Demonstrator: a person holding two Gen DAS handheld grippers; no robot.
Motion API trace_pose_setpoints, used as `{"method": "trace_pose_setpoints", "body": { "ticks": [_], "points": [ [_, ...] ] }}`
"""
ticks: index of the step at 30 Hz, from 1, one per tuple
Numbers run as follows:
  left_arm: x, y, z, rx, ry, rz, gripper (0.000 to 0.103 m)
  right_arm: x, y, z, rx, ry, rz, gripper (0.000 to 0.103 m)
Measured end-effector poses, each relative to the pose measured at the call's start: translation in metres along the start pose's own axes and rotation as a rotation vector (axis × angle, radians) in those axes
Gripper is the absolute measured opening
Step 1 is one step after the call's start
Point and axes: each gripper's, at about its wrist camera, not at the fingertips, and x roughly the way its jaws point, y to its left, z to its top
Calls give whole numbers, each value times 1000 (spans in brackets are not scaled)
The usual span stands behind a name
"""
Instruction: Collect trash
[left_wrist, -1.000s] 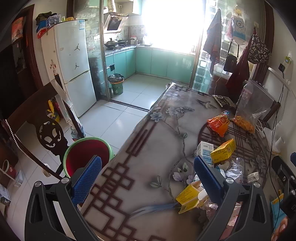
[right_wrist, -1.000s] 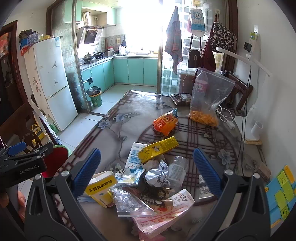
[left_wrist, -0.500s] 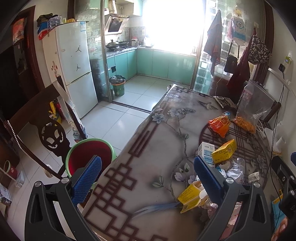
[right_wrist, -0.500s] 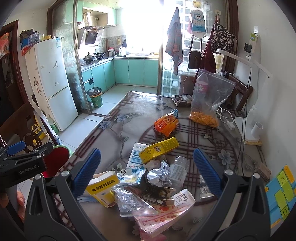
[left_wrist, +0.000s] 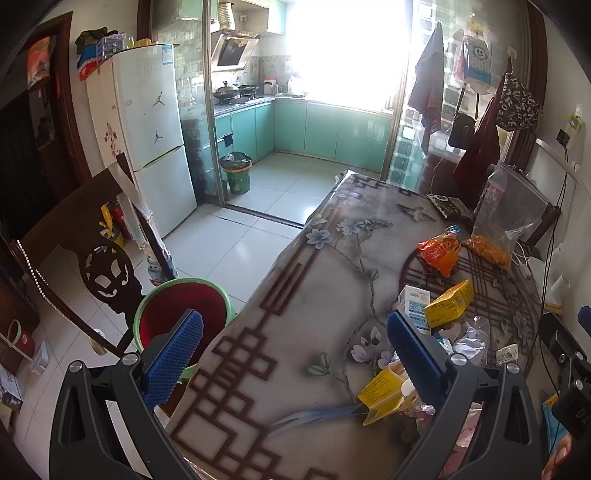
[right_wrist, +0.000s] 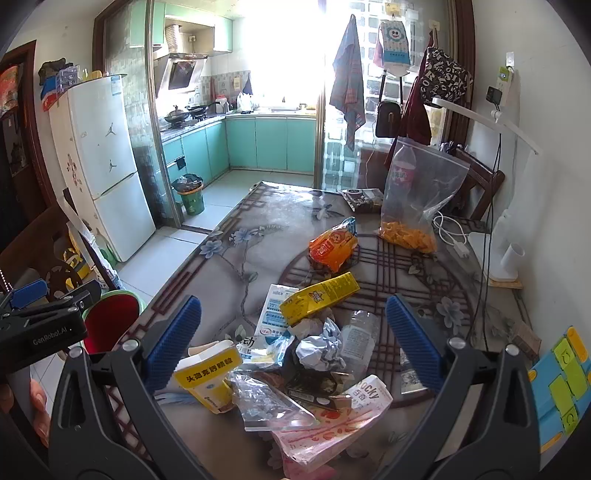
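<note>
Both hand-held grippers, left (left_wrist: 295, 354) and right (right_wrist: 293, 341), hang spread apart and empty, trash pile (right_wrist: 295, 354) untouched on the desk (left_wrist: 314, 295), so next I'd grab the yellow box (right_wrist: 207, 376) for the red bin (left_wrist: 184, 306).

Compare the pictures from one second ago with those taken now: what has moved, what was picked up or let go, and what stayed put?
Only slight camera drift: the left gripper eased a little away from the table, so the red bucket shows more. The right gripper barely shifted over the trash pile. Nothing was picked up or released; both grippers stayed open and the yellow box kept its place.
</note>
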Motion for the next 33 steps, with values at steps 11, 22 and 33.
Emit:
{"method": "trace_pose_setpoints", "body": {
  "ticks": [11,22,33],
  "points": [
    [1,3,-1,1,-2,2,95,4,1,0,7,4,-3,99],
    [3,5,-1,2,1,6,95,4,0,0,8,3,-3,99],
    [5,6,-1,2,1,6,95,5,-1,1,10,4,-2,99]
  ]
}}
